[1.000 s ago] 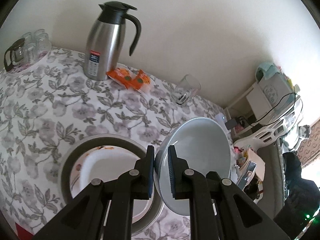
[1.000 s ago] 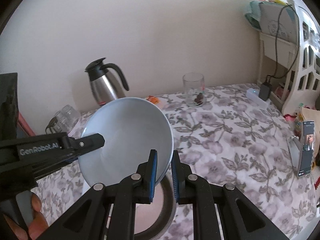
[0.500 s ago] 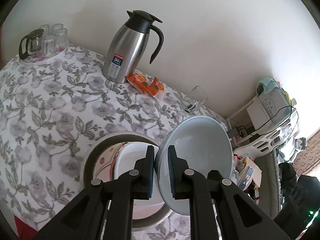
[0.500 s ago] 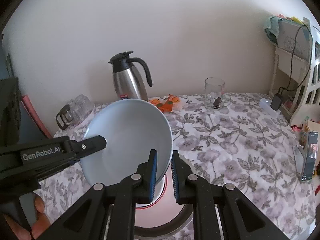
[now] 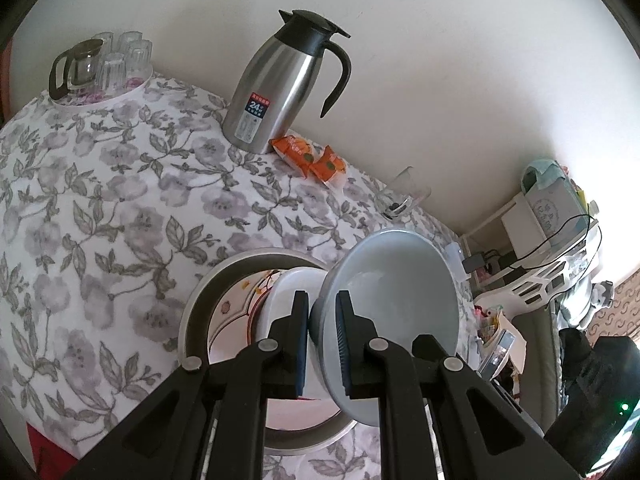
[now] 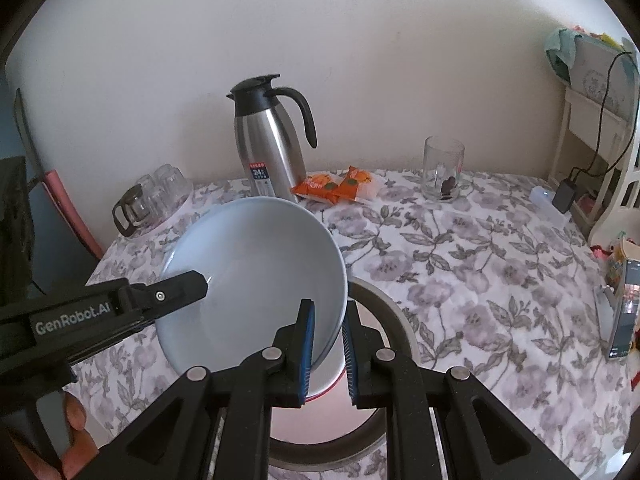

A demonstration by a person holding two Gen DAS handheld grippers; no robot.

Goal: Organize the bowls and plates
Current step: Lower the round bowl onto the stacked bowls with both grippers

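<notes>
Both hand-held grippers, left (image 5: 322, 344) and right (image 6: 328, 352), pinch the tilted bowl (image 6: 256, 276) rim (it hides much of the plates (image 5: 240, 312)).

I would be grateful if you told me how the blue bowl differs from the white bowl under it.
The blue bowl is pale blue, tilted on edge and gripped at its rim by both the left gripper and right gripper. The white bowl rests ungripped on the patterned plate. Both look empty.
</notes>
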